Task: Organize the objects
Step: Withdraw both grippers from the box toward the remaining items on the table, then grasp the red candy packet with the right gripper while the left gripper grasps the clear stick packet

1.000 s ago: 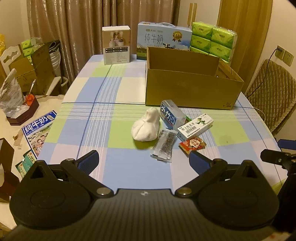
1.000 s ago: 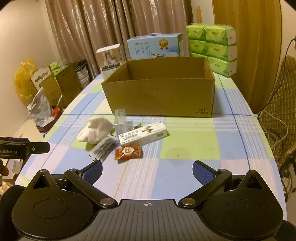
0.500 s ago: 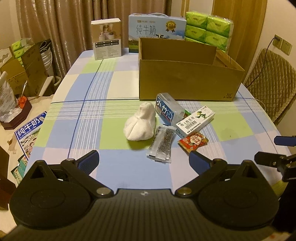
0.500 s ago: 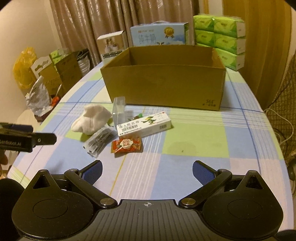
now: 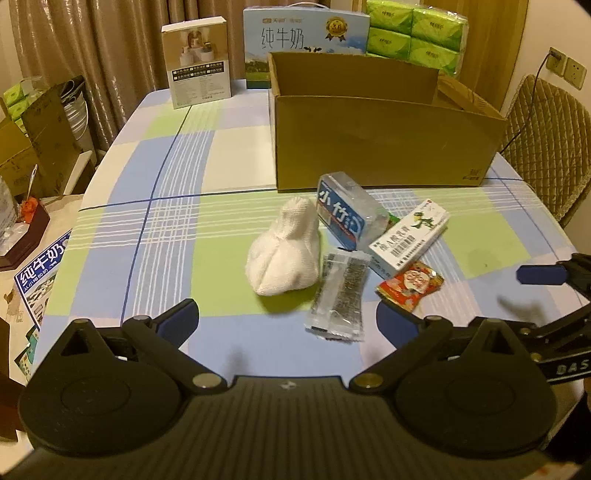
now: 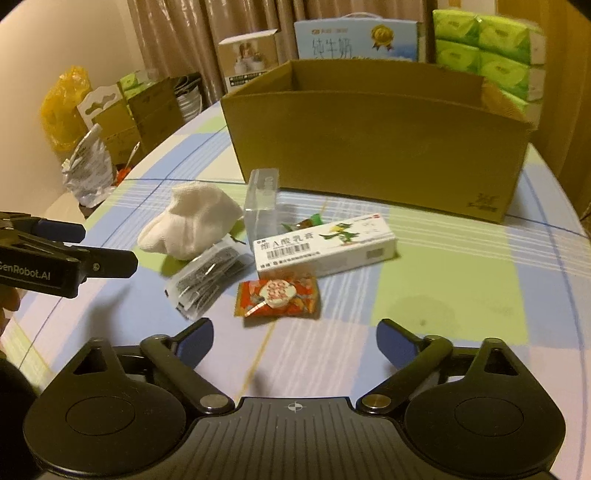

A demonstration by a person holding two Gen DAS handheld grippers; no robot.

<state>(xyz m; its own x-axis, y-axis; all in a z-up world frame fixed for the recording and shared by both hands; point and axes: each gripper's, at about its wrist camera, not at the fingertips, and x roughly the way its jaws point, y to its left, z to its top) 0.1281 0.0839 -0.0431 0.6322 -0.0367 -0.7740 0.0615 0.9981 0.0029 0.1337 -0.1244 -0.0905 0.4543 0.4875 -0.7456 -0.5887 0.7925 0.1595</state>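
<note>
A small pile lies on the checked tablecloth in front of an open cardboard box (image 5: 384,147) (image 6: 373,155): a white cloth bundle (image 5: 284,254) (image 6: 188,225), a clear blue-labelled box (image 5: 343,214) (image 6: 263,201), a white ointment carton (image 5: 410,238) (image 6: 325,245), a clear sachet with dark contents (image 5: 341,291) (image 6: 208,278) and a red snack packet (image 5: 410,284) (image 6: 279,297). My left gripper (image 5: 288,317) is open and empty just short of the bundle and sachet. My right gripper (image 6: 295,338) is open and empty just short of the red packet.
Behind the box stand a white product box (image 5: 197,66), a blue milk carton case (image 5: 306,40) and green tissue packs (image 5: 417,35). A quilted chair (image 5: 546,136) is at the right. Boxes and bags (image 6: 110,110) crowd the floor at the left.
Both grippers have moved forward and lower toward the pile, so the objects look larger and closer. Both stay open. Nothing on the table has moved.
</note>
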